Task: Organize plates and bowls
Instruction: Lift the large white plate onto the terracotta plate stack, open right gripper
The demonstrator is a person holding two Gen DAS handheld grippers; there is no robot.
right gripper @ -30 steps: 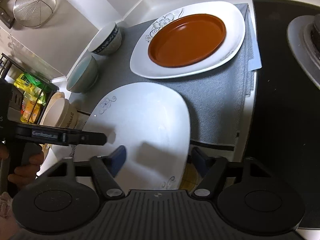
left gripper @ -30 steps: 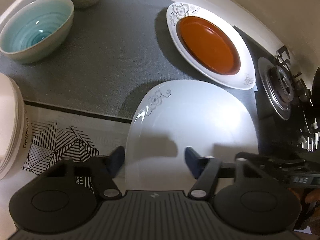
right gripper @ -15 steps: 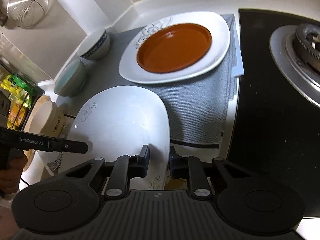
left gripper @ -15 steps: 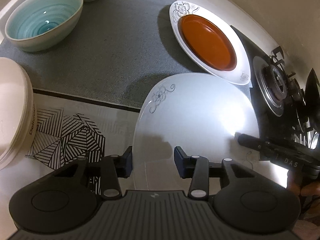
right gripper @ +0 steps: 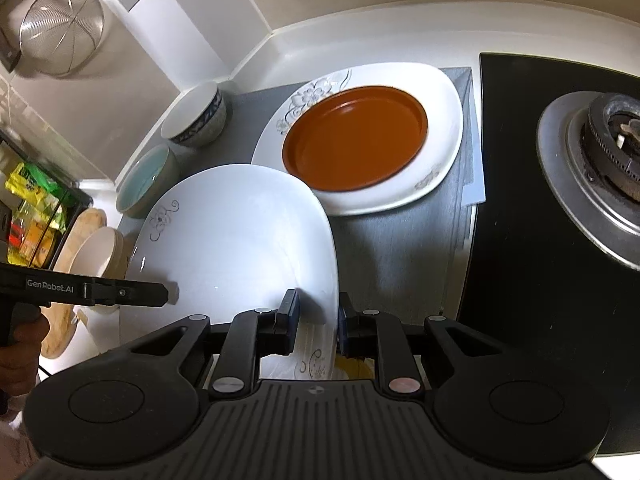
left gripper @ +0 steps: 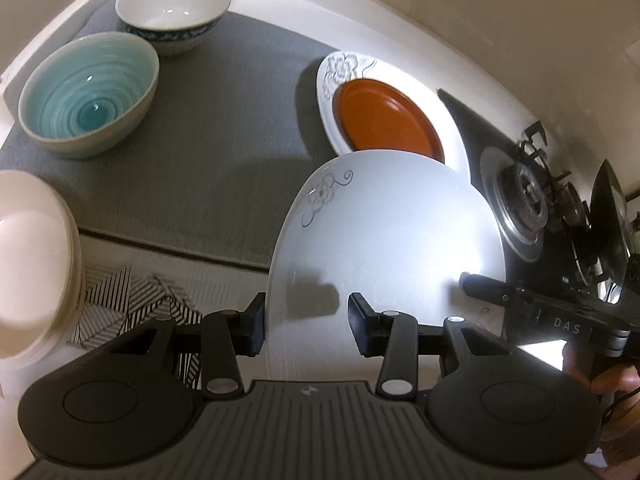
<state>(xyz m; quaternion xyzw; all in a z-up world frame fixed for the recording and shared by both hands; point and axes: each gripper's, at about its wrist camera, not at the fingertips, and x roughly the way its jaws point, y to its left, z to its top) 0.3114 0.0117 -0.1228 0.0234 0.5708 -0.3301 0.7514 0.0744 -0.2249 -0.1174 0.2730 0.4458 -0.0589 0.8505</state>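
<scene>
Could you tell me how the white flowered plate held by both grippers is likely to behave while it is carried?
The white flowered plate looks glazed and glossy, so it may slip between the pads. The right gripper pinches only its thin rim and the left gripper only its edge, so it could tilt. It looks ceramic, probably rigid but breakable.

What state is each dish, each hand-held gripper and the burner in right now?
White flowered plate: lifted, tilted, held at two edges.
Left hand-held gripper: straddling the plate's rim; contact unclear.
Right hand-held gripper: shut on the plate's rim.
Brown plate: resting inside the large white plate, empty.
Teal bowl: upright, empty.
Blue-patterned bowl: upright, empty.
Cream bowls: stacked.
Burner: no flame.
</scene>
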